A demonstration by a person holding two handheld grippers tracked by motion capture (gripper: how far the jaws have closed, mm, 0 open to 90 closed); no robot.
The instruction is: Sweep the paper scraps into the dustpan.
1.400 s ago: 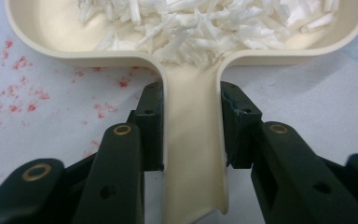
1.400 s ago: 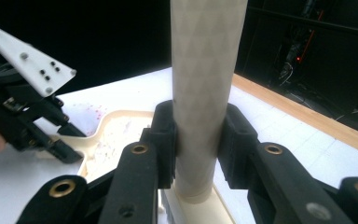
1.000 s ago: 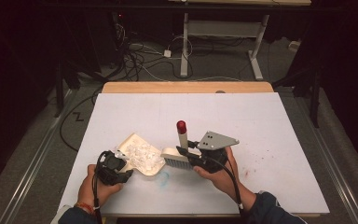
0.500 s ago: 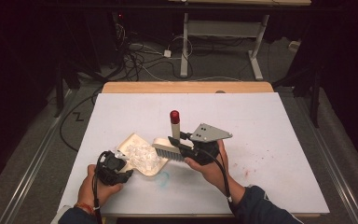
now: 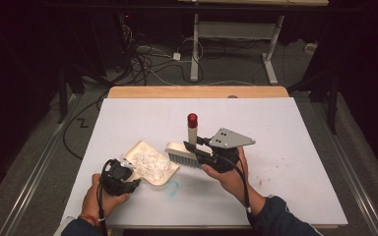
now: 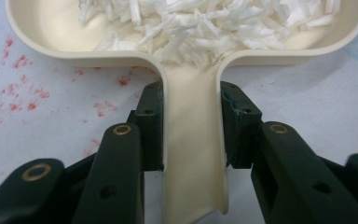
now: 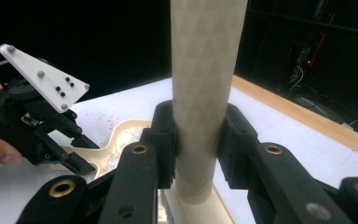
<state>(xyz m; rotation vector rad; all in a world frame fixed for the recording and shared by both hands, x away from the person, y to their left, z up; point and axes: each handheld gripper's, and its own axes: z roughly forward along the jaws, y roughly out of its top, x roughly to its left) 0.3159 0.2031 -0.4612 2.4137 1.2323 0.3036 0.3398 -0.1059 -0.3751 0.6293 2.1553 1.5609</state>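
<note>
Left gripper (image 5: 126,173) clamped on the handle of the cream dustpan (image 6: 193,154), pads pressing both sides of that handle; pan lying flat on the white table (image 5: 295,132) at about 7 o'clock from the table's middle, heaped with white paper shreds (image 6: 205,23). Right gripper (image 5: 196,148) closed around the upright cream handle of the brush (image 7: 203,84), red-capped at its top, bristle head touching the pan's edge at 3 o'clock of the shreds. No brand, label or readable writing anywhere; only red speckles (image 6: 16,88) and a faint blue mark (image 5: 173,187) on the table surface.
</note>
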